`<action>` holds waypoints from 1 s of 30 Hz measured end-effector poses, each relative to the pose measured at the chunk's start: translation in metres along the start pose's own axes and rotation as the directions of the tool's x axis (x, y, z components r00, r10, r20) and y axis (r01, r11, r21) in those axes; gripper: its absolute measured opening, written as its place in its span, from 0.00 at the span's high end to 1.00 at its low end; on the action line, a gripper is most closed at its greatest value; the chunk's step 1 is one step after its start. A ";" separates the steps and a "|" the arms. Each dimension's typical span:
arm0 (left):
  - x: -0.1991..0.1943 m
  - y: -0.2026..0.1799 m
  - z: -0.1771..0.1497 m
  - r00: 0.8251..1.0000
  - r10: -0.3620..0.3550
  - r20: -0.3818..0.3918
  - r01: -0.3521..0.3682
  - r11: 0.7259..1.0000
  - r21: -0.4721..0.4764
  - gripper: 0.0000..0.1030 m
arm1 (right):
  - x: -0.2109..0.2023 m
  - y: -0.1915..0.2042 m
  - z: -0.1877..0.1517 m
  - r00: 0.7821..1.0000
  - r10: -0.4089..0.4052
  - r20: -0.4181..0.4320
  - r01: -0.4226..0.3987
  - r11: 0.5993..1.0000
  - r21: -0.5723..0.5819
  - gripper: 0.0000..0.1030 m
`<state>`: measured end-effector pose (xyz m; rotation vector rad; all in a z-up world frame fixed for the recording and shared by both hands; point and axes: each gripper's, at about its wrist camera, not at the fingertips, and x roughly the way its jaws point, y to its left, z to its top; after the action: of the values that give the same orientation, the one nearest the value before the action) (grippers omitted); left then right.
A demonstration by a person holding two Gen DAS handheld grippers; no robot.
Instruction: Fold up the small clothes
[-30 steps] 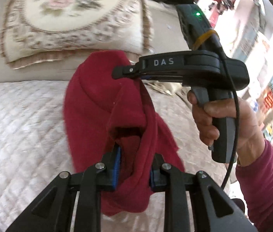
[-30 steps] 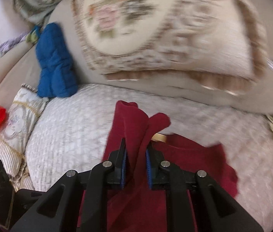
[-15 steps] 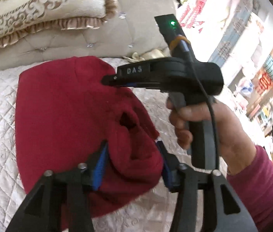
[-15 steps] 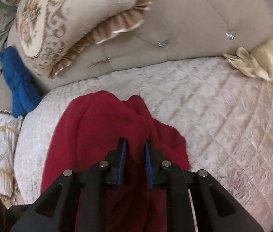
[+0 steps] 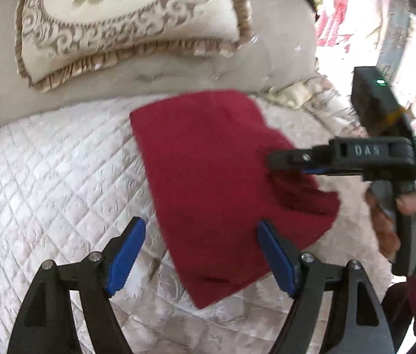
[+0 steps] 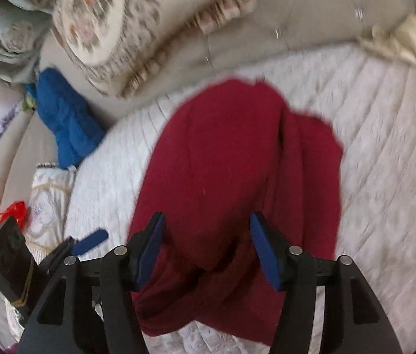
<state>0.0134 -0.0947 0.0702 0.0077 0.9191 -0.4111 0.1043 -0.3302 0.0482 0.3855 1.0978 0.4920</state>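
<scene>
1. Cloth first: a dark red garment point(image 5: 208, 177) lies folded on the quilted cream bed cover point(image 5: 54, 183), spread ahead of both tools
2. The left gripper point(image 5: 200, 253) stands wide, its 2 blue pads point(image 5: 125, 253) parted with nothing between them but the near edge of the garment lying below; its right pad hangs over the cloth and its left pad over bare quilt
3. The right gripper point(image 6: 206, 246) is spread wide too, both blue pads point(image 6: 262, 250) above the red cloth, which runs under and between them; whether the pads touch it I cannot tell
4. Seen from the left tool, the right gripper point(image 5: 293, 162) reaches in from the right side with its tip at the garment's right edge, held by the person's hand point(image 5: 391, 221)
5. Beyond the garment, at the far side of both tools, an embroidered floral cushion point(image 5: 125, 20) leans on the tufted beige headboard point(image 5: 281, 47)
6. To the far left of the right tool lies a blue cloth point(image 6: 66, 124), and nearer on that side a red object point(image 6: 13, 212) beside a small patterned pillow point(image 6: 48, 194)
</scene>
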 end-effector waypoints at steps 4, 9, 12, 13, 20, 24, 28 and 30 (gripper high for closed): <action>0.006 0.001 -0.005 1.000 -0.006 -0.008 0.006 1.000 0.006 0.21 | -0.021 -0.003 -0.019 0.996 -0.062 0.065 0.065 0.997 -0.049 1.00; 0.018 0.000 -0.006 1.000 0.001 -0.003 -0.001 1.000 0.010 0.21 | -0.031 -0.006 -0.042 0.976 -0.197 0.096 0.207 0.973 -0.098 1.00; 0.023 0.001 -0.010 1.000 0.015 0.002 -0.015 1.000 0.003 0.20 | -0.024 -0.015 -0.044 0.976 -0.198 0.087 0.204 0.976 -0.076 1.00; 0.024 0.001 -0.011 1.000 0.019 0.006 -0.019 1.000 0.001 0.20 | -0.029 -0.012 -0.042 0.977 -0.187 0.102 0.195 0.978 -0.077 1.00; 0.027 0.007 -0.008 1.000 0.010 0.013 -0.009 1.000 -0.025 0.18 | -0.039 0.009 -0.022 0.958 -0.219 0.186 0.239 0.966 -0.095 0.81; 0.026 0.007 -0.008 1.000 0.017 0.017 -0.016 0.999 -0.029 0.16 | -0.007 0.009 -0.012 0.961 -0.253 0.109 0.264 0.959 -0.100 0.99; 0.026 0.009 -0.008 1.000 0.006 0.031 -0.005 0.999 -0.038 0.07 | -0.027 0.008 -0.015 0.946 -0.272 0.176 0.296 0.947 -0.125 1.00; 0.029 0.007 -0.007 1.000 -0.003 0.028 0.005 0.999 -0.041 0.07 | -0.018 -0.007 -0.019 0.929 -0.332 0.166 0.352 0.929 -0.113 1.00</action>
<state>0.0255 -0.0966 0.0425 -0.0370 0.8998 -0.3952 0.0819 -0.3451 0.0505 0.0972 0.9576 0.2238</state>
